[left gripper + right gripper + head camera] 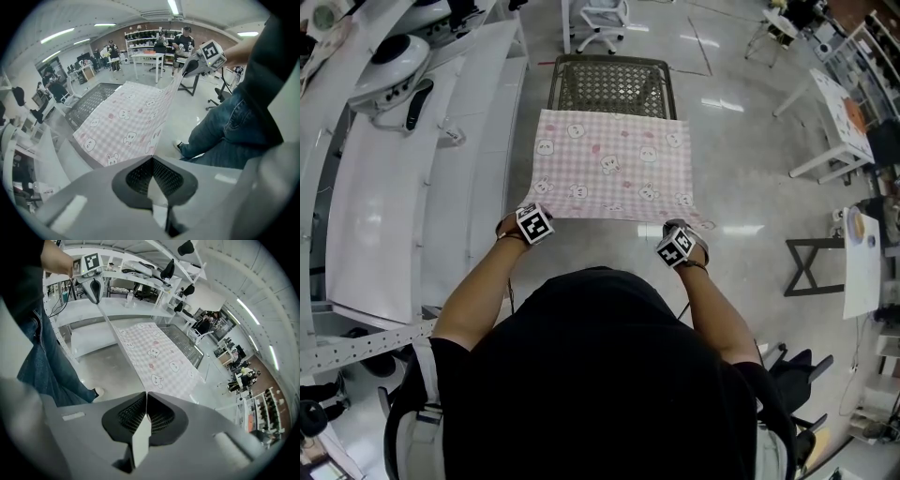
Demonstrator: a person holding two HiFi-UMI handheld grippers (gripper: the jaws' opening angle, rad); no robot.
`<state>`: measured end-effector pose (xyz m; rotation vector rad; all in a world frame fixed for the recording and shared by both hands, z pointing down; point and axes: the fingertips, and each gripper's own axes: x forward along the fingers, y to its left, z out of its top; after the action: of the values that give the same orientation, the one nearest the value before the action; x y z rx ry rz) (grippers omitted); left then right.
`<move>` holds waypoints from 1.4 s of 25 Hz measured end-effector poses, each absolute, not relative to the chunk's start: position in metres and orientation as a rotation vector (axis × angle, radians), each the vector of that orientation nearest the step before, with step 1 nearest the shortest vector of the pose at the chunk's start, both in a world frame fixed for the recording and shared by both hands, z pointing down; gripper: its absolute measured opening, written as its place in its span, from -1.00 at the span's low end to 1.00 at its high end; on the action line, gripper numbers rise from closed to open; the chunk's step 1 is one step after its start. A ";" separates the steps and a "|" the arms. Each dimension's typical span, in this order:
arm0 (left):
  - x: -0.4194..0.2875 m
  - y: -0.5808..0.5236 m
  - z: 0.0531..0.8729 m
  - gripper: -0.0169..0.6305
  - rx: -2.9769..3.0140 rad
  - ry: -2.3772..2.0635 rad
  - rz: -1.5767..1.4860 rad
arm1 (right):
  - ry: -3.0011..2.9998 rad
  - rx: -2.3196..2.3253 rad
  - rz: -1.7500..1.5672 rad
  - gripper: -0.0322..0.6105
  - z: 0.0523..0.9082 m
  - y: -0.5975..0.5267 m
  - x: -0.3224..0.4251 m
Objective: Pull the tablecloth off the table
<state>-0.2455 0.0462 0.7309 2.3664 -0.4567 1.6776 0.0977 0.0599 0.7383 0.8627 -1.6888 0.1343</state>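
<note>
Head view coverage is being filled by one pink checked tablecloth (614,164) with small printed bears, one mesh-topped table (609,84) and two grippers. The cloth's far part is being carried by the table well beyond both sets of jaws, with the far strip of the mesh top being shown bare. The near edge is being held up over the shiny floor (750,159), stretched from one pair of jaws to the other.

The left gripper (528,206) is being kept closed on the near left corner. In the left gripper view, its two jaws are being pressed together on a fold of cloth, and the sheet is being spread away from them toward the table. The right gripper (675,225) is likewise being kept closed on the near right corner. In the right gripper view, a white fold is being pinched between the meeting jaws, and the taut edge is being drawn across to the other jaws.

Two marker cubes are being counted, one on each gripper. The left hand (508,230) and the right hand (701,251) are being held out in front of the chest on two bare forearms. Both sets of jaws are being pointed steeply down and forward, at nearly the same height.
</note>
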 end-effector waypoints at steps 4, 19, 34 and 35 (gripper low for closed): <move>-0.245 0.057 0.723 -0.94 2.345 -0.450 1.648 | -1.705 0.884 0.138 -0.80 0.729 0.073 0.100; -0.240 0.042 0.659 -0.94 2.453 -0.593 1.489 | -1.744 1.009 0.077 -0.80 0.674 0.065 0.108; -0.241 0.030 0.646 -0.94 2.471 -0.629 1.394 | -1.777 1.047 0.160 -0.80 0.674 0.066 0.107; -0.240 0.029 0.644 -0.94 2.477 -0.631 1.386 | -1.780 1.056 0.163 -0.80 0.672 0.065 0.107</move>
<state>-0.2398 0.0287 0.6440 2.4775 -0.6314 1.3859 0.1074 0.0654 0.6716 1.0559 -1.7804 0.1625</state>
